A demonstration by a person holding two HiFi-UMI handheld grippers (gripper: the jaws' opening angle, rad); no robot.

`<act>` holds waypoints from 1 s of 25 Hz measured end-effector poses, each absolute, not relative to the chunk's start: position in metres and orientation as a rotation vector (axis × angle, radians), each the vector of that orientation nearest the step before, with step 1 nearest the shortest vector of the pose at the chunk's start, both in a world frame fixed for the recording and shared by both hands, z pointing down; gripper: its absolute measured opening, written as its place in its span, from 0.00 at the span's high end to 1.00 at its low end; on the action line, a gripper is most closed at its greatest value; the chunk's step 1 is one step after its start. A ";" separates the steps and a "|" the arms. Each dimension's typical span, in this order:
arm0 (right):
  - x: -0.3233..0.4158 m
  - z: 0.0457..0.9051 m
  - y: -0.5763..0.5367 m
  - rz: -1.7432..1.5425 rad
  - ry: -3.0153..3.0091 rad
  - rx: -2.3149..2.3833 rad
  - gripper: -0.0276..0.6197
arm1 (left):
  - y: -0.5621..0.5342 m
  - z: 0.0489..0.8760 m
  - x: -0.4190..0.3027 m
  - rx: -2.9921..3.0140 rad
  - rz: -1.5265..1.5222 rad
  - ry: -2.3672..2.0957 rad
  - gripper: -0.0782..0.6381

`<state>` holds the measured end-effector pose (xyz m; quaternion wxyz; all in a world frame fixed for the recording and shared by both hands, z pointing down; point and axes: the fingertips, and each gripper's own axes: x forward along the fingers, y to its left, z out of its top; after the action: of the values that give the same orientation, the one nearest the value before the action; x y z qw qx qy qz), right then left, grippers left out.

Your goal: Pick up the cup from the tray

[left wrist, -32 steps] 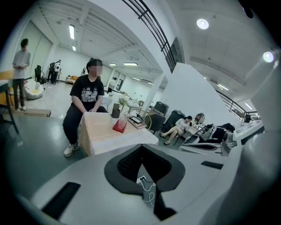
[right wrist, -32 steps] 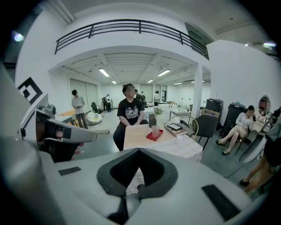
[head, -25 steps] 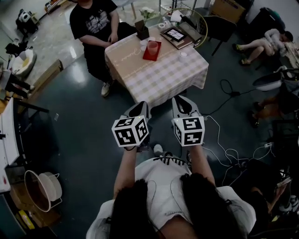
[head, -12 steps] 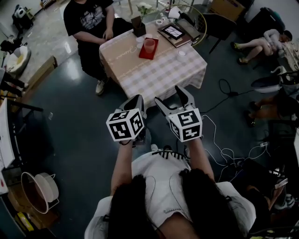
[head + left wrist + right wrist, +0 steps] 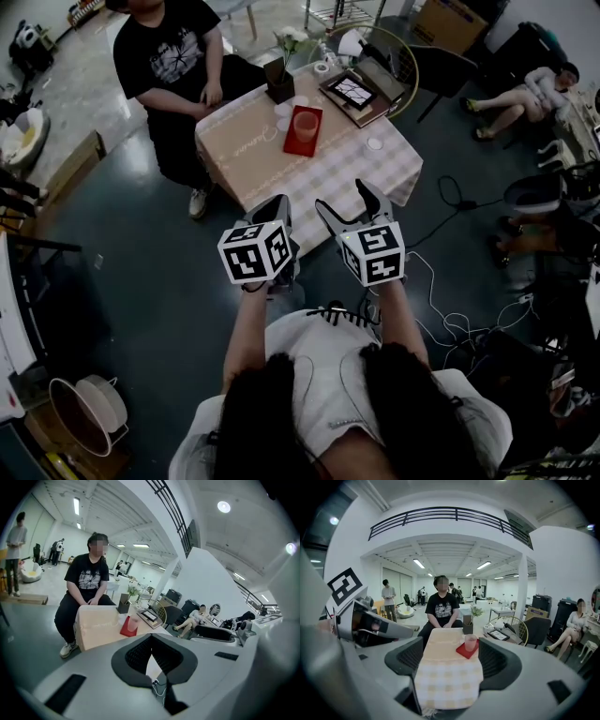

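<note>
A pink cup [image 5: 305, 125] stands upright on a small red tray [image 5: 302, 142] on a checked-cloth table [image 5: 319, 173] well ahead of me. My left gripper [image 5: 273, 212] is shut and empty, held in the air short of the table's near edge. My right gripper [image 5: 349, 206] hangs beside it, open, nothing between its fingers. The right gripper view frames the cup [image 5: 470, 642] and tray [image 5: 464, 651] between the jaws of my right gripper [image 5: 452, 660], far off. From my left gripper [image 5: 151, 639] the cup [image 5: 133, 624] shows above the closed tips.
A person in a black shirt [image 5: 164, 56] sits at the table's far left side. On the table are a dark plant box [image 5: 279, 82], a tablet on a book [image 5: 354, 91], white cups [image 5: 285, 103] and a small dish [image 5: 374, 143]. Cables [image 5: 450, 319] trail on the floor at right.
The right gripper's jaws have gone from shut to open. Both grippers stay in front of my chest; the table sits a little lower and nearer in the head view.
</note>
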<state>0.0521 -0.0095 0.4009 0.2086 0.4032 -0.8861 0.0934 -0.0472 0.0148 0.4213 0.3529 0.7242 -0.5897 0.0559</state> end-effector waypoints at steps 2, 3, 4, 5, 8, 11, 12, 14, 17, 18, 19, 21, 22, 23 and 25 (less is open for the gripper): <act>0.044 0.404 -0.024 0.279 -2.455 1.131 0.41 | 0.000 0.421 -0.059 1.879 0.150 -1.523 0.88; 0.040 0.406 -0.031 0.284 -2.452 1.136 0.41 | -0.006 0.423 -0.065 1.877 0.153 -1.522 0.88; 0.035 0.408 -0.036 0.286 -2.448 1.139 0.41 | -0.012 0.425 -0.072 1.872 0.154 -1.519 0.88; 0.031 0.410 -0.040 0.284 -2.442 1.139 0.41 | -0.017 0.426 -0.078 1.869 0.154 -1.514 0.88; 0.019 0.417 -0.051 0.237 -2.404 1.130 0.41 | -0.032 0.428 -0.090 1.872 0.165 -1.499 0.88; 0.009 0.420 -0.062 0.235 -2.397 1.148 0.41 | -0.043 0.432 -0.100 1.871 0.179 -1.494 0.88; 0.007 0.420 -0.065 0.250 -2.408 1.165 0.41 | -0.045 0.434 -0.102 1.869 0.185 -1.489 0.88; 0.005 0.417 -0.074 0.271 -2.420 1.206 0.41 | -0.048 0.438 -0.104 1.870 0.201 -1.476 0.88; 0.003 0.416 -0.088 0.288 -2.408 1.232 0.41 | -0.054 0.441 -0.107 1.878 0.229 -1.470 0.88; 0.002 0.417 -0.093 0.290 -2.400 1.232 0.41 | -0.057 0.441 -0.109 1.881 0.239 -1.473 0.88; 0.001 0.418 -0.098 0.289 -2.391 1.234 0.41 | -0.059 0.443 -0.110 1.883 0.246 -1.474 0.88; 0.001 0.422 -0.107 0.288 -2.374 1.242 0.41 | -0.064 0.446 -0.111 1.879 0.244 -1.461 0.88; 0.002 0.425 -0.111 0.293 -2.367 1.244 0.41 | -0.066 0.448 -0.110 1.876 0.241 -1.454 0.88; 0.002 0.427 -0.116 0.298 -2.362 1.244 0.41 | -0.068 0.450 -0.110 1.873 0.240 -1.449 0.88; 0.000 0.431 -0.125 0.301 -2.359 1.239 0.41 | -0.074 0.452 -0.111 1.869 0.245 -1.452 0.88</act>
<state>-0.0001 -0.1248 0.4315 0.2280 0.4497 -0.8566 0.1094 -0.1112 -0.0745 0.4522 0.3719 0.7292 -0.5664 0.0955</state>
